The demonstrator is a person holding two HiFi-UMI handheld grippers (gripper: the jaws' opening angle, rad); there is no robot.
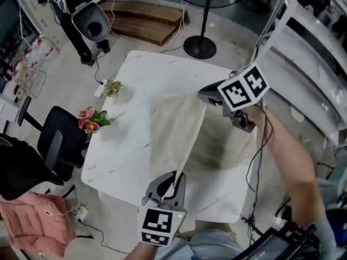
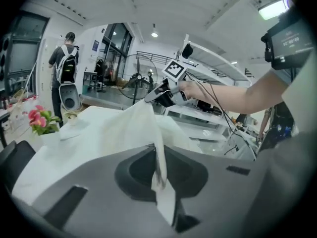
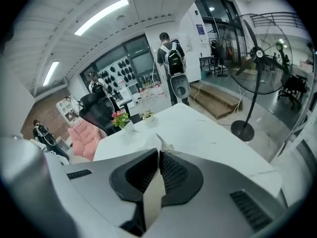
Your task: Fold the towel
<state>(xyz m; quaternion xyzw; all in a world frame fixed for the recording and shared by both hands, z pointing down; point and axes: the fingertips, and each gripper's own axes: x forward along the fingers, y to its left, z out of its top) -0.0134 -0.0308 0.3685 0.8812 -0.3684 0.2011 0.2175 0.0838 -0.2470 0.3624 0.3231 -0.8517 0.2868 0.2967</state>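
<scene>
Status on the fold: mid-carry, I'd say.

- Left hand-held gripper (image 1: 174,179) is clamped on a towel (image 1: 179,131) corner at the table's (image 1: 146,75) near edge. Its own view shows the jaws pinched together with cloth running up through them.
- Right hand-held gripper (image 1: 204,95) is clenched on another corner, above the table's right side. Its view shows a strip of towel squeezed between the ribbed pads (image 3: 168,170).
- The edge between the two grippers is raised off the table. The rest of the towel lies spread on the table's right half, with a shadowed hollow under the raised part.

Done: both corners grasped, one edge lifted.
Left: bring that edge over to the opposite one, lay it down, let go, and probably fold again. I see no finished crease yet.

View differences:
- The head view alone gives the layout: how much cloth is on the table, and the pink flowers (image 1: 89,121) and small plant (image 1: 111,86) at the table's left edge.
- The left gripper view shows the towel stretched taut up to the right hand-held gripper, plus the forearm behind it. The right gripper view doesn't show the left gripper at all.
- The right gripper view shows bare tabletop past its jaws and a standing fan (image 3: 257,58) beyond the table's far side.
</scene>
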